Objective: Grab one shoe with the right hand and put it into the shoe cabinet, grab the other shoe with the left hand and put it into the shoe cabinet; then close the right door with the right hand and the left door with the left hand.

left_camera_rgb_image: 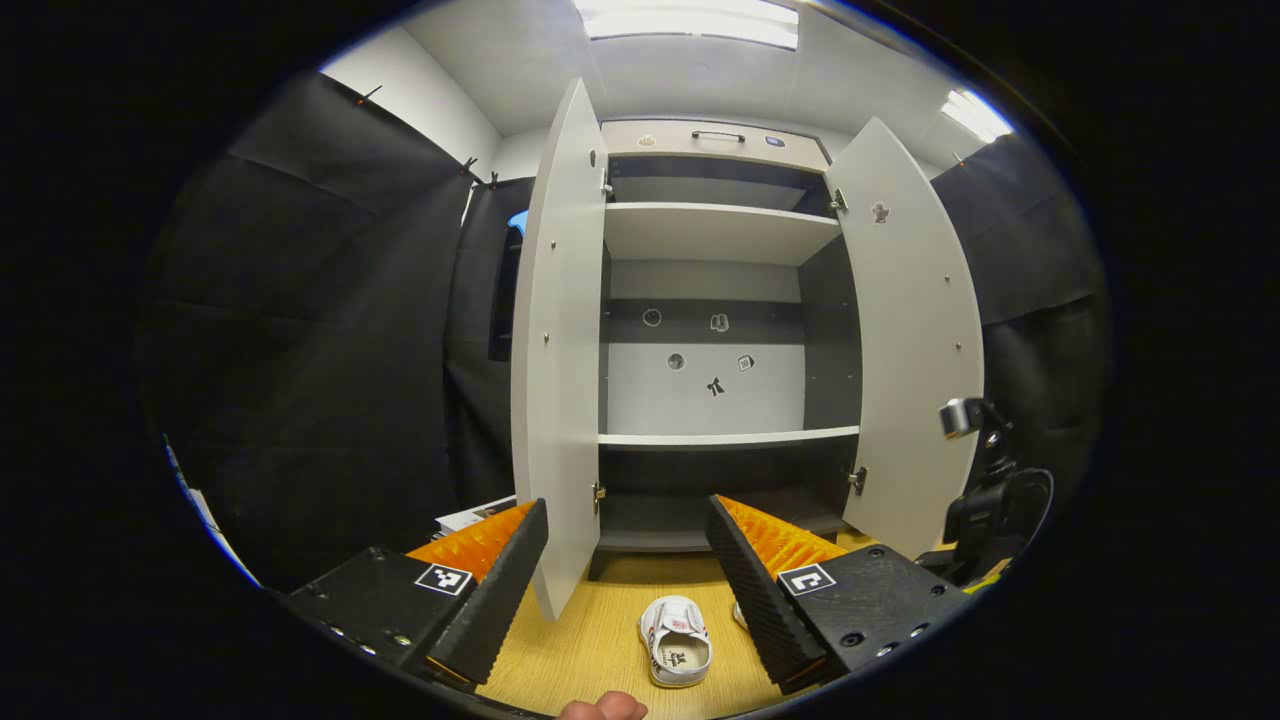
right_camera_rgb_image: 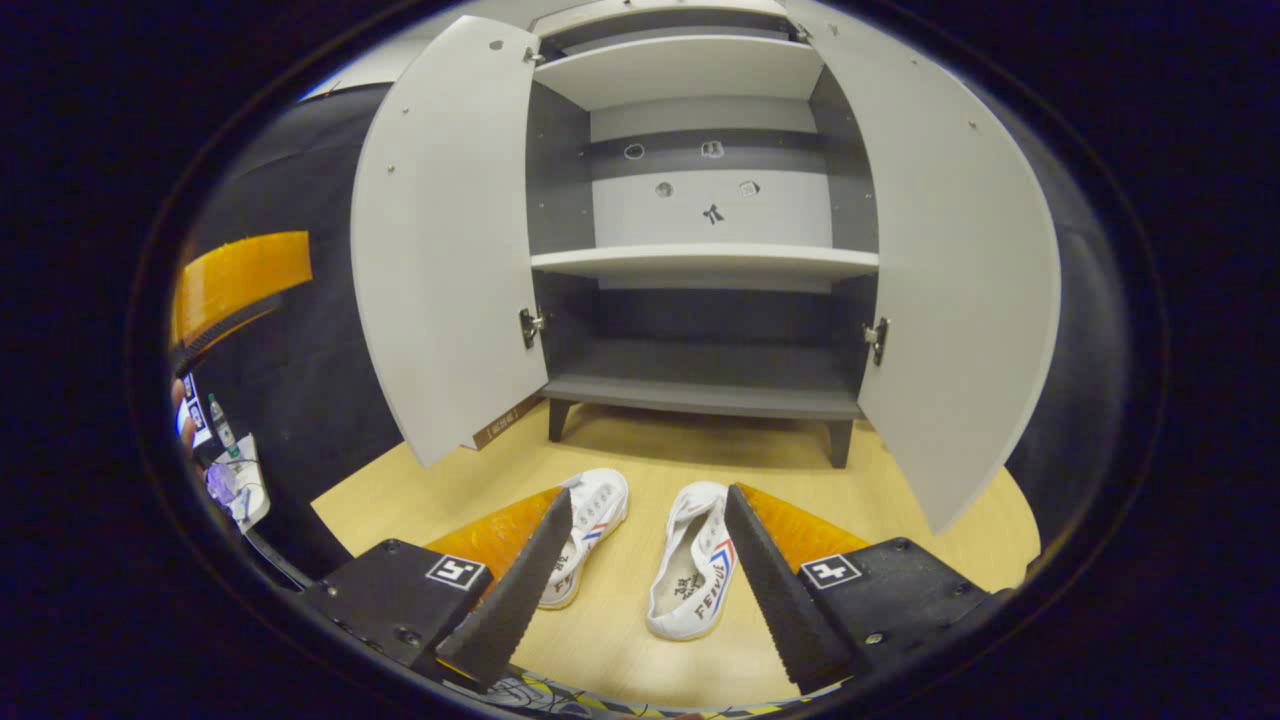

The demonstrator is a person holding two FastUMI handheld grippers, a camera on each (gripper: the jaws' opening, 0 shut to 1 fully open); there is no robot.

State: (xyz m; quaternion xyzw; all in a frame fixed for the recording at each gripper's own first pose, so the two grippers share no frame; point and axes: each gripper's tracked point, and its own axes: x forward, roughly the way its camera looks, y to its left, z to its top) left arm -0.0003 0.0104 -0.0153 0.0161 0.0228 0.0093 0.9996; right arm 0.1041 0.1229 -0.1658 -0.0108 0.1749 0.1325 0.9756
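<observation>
Two white shoes lie on the wooden floor in front of the shoe cabinet (right_camera_rgb_image: pixel 700 395). In the right gripper view the left shoe (right_camera_rgb_image: pixel 592 528) is partly behind one finger, and the right shoe (right_camera_rgb_image: pixel 695 572) lies beside the other. My right gripper (right_camera_rgb_image: pixel 648 498) hangs open above them, holding nothing. Both doors stand wide open: left door (right_camera_rgb_image: pixel 450 240), right door (right_camera_rgb_image: pixel 950 260). In the left gripper view my left gripper (left_camera_rgb_image: pixel 625 508) is open and higher up, facing the cabinet (left_camera_rgb_image: pixel 700 515), with one shoe (left_camera_rgb_image: pixel 676 642) below it. The right gripper (left_camera_rgb_image: pixel 985 500) shows at the right.
The cabinet's shelves (left_camera_rgb_image: pixel 725 437) are bare. Black cloth walls close in both sides. A small white table with a bottle (right_camera_rgb_image: pixel 225 425) stands at the far left of the right gripper view. Papers (left_camera_rgb_image: pixel 475 515) lie beside the left door (left_camera_rgb_image: pixel 560 350).
</observation>
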